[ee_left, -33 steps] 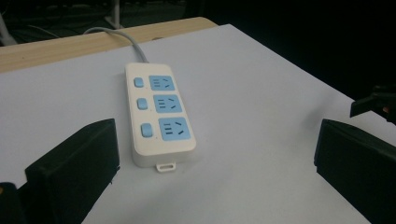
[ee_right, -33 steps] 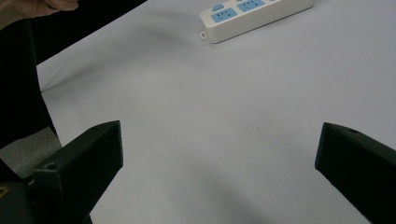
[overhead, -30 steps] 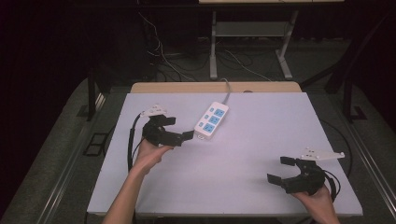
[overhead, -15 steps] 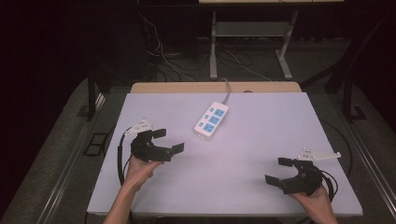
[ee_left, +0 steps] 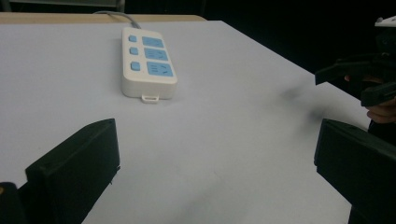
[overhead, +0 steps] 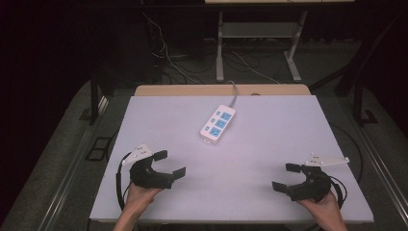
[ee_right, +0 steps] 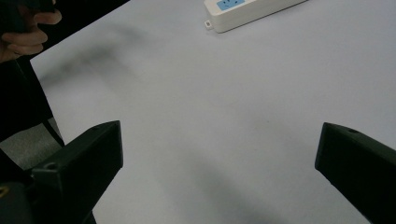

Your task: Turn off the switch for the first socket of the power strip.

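Note:
A white power strip [overhead: 218, 124] with blue sockets lies near the middle back of the white table [overhead: 269, 144], its grey cable running off the far edge. In the left gripper view the power strip [ee_left: 145, 63] lies ahead, well beyond the jaws. My left gripper [overhead: 170, 163] stands open near the front left of the table, nothing between its jaws. At the front right my right gripper [overhead: 286, 176] is open and empty too. The right gripper view catches one end of the power strip [ee_right: 247, 11] at the top, far from the jaws.
A wooden board edge [overhead: 221, 90] runs along the table's back. Behind it stand metal desk legs [overhead: 220, 45] and loose cables on the dark floor. The other hand's gripper [ee_left: 362, 77] appears at the right of the left gripper view.
My left gripper has drawn back from beside the power strip toward the front left edge of the table. The right gripper has stayed where it was.

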`<state>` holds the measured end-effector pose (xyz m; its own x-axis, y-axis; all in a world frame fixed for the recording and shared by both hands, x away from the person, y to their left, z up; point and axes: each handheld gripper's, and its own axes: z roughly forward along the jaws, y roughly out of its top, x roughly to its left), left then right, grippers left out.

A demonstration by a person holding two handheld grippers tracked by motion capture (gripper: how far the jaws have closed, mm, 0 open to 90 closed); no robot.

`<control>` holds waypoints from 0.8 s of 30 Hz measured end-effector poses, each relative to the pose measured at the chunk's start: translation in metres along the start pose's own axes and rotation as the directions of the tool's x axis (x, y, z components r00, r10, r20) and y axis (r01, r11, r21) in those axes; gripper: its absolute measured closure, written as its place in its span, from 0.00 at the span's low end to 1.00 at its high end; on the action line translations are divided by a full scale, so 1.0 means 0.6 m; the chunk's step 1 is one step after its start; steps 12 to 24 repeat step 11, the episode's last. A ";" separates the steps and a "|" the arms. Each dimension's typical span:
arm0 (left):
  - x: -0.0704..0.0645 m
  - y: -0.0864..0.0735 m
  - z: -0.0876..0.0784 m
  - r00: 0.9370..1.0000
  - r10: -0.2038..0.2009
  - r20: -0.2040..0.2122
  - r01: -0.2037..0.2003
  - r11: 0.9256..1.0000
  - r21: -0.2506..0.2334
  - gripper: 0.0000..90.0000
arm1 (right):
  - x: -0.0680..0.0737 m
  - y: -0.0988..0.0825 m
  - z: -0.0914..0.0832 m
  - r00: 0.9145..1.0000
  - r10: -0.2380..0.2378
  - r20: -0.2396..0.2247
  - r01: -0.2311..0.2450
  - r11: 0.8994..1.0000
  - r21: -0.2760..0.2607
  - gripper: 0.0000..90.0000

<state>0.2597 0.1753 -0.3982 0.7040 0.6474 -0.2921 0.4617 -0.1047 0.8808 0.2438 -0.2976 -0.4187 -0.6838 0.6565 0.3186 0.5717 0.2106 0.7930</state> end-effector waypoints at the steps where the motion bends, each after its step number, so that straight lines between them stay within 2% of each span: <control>1: 0.000 -0.005 0.000 1.000 0.002 -0.003 -0.002 1.000 0.003 0.00 | 0.000 0.000 0.000 1.000 0.000 -0.001 0.000 1.000 0.001 0.01; 10: 0.002 -0.030 0.004 1.000 -0.008 0.000 0.008 1.000 0.022 0.00 | 0.002 -0.002 0.004 1.000 -0.008 -0.005 0.008 1.000 0.010 0.01; 24: 0.002 -0.030 0.004 1.000 -0.008 0.000 0.008 1.000 0.022 0.00 | 0.002 -0.002 0.004 1.000 -0.009 -0.004 0.009 1.000 0.010 0.01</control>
